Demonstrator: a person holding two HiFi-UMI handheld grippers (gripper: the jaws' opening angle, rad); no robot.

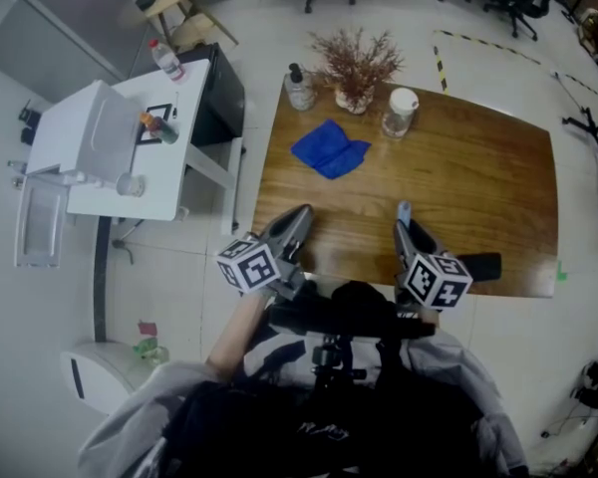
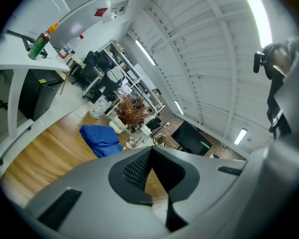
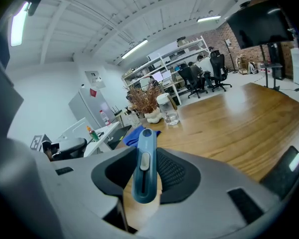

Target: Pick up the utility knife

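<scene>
The utility knife (image 3: 143, 166) is a slim blue one with a grey slider. It stands clamped between the pads of my right gripper (image 3: 145, 153), its tip poking out past the fingertips. From the head view, that right gripper (image 1: 407, 225) hovers over the near edge of the wooden table (image 1: 478, 177), and the knife (image 1: 404, 210) shows as a small blue tip. My left gripper (image 1: 301, 212) is level with it at the table's near left edge. In the left gripper view the left gripper (image 2: 150, 149) has its fingertips together and holds nothing.
A crumpled blue cloth (image 1: 329, 147) lies at the table's far left. Behind it stand a clear bottle (image 1: 299, 88), a vase of dried twigs (image 1: 356, 68) and a lidded glass jar (image 1: 400, 111). A white side table (image 1: 130, 137) stands to the left.
</scene>
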